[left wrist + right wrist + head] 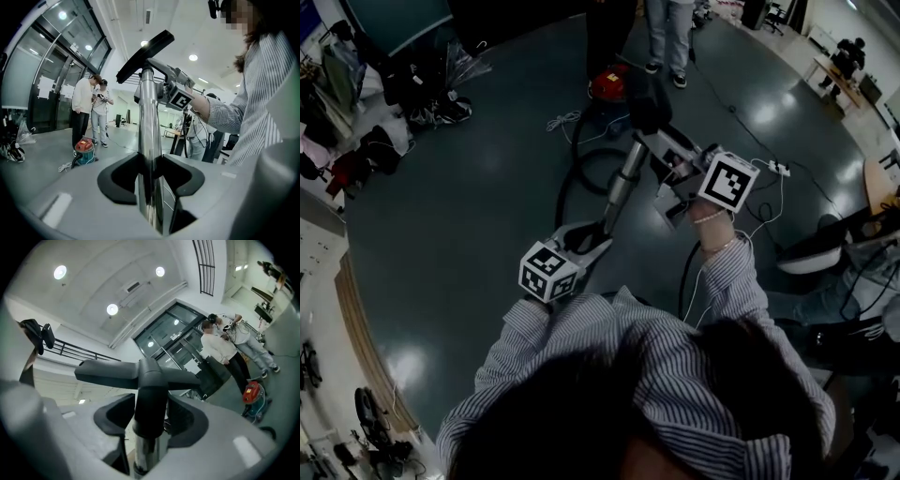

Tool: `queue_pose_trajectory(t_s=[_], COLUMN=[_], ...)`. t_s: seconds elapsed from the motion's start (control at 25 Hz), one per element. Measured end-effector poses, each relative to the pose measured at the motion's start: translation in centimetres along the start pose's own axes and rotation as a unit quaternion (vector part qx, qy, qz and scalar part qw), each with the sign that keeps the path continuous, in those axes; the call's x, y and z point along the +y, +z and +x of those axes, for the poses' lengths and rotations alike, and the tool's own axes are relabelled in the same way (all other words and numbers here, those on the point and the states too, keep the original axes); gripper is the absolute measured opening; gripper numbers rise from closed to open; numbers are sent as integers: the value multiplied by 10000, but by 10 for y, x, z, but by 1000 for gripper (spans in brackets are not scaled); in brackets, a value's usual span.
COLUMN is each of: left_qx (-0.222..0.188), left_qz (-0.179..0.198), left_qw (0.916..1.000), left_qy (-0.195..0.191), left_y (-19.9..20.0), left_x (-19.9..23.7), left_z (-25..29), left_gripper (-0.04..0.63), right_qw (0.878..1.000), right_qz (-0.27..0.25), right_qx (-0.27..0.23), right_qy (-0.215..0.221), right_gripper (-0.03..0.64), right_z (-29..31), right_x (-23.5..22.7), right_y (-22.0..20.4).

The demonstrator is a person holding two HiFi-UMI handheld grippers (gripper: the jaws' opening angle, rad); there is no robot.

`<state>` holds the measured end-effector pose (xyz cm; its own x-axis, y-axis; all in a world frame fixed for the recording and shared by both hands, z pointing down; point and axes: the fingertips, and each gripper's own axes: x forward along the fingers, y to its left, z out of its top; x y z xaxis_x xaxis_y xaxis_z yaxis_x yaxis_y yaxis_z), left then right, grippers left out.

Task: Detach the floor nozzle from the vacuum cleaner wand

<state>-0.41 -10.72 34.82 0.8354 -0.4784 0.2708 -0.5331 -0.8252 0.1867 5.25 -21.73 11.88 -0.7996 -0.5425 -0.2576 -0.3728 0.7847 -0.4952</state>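
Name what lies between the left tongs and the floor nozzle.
The chrome wand spans it, left tongs to floor nozzle; the left gripper view shows it.

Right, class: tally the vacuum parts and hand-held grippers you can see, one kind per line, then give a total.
left hand-held gripper, right hand-held gripper: 2
wand: 1
floor nozzle: 1
canister: 1
hose: 1
Total: 6
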Motion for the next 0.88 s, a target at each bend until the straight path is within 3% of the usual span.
queue_pose_trajectory(t_s=[0.2,0.32,0.4,0.64,0.76,0.88], left_qx=[61,169,144,-111,-8,-16], left_qz=[-72,-137,-219,-294,-245,-347], left_qw=[10000,9997,9996,9987,9990,9992], left_qy=[-16,-68,-144,-392,-382,-216], left_y=[-15,-31,-33,-7,-28,-43], left_x=[-2,-3,-5,-12,-8,3], left_z=[-4,-4,-4,3,-5,-16], left_gripper=[167,166,164,163,161,161], right_qw=[9986,9868,9809,9899,9945,9962], right_qz=[-243,-1292,-1527,-763,-116,-2], right_qx=[468,963,1198,1125,628,391], right_qy=[13,-188,-92,413,826,772], right_gripper=[184,179,178,176,176,176], right_z=[9,11,14,12,10,9], right_x=[6,11,15,19,22,22], right_y=[-19,-41,-48,-16,-3,2])
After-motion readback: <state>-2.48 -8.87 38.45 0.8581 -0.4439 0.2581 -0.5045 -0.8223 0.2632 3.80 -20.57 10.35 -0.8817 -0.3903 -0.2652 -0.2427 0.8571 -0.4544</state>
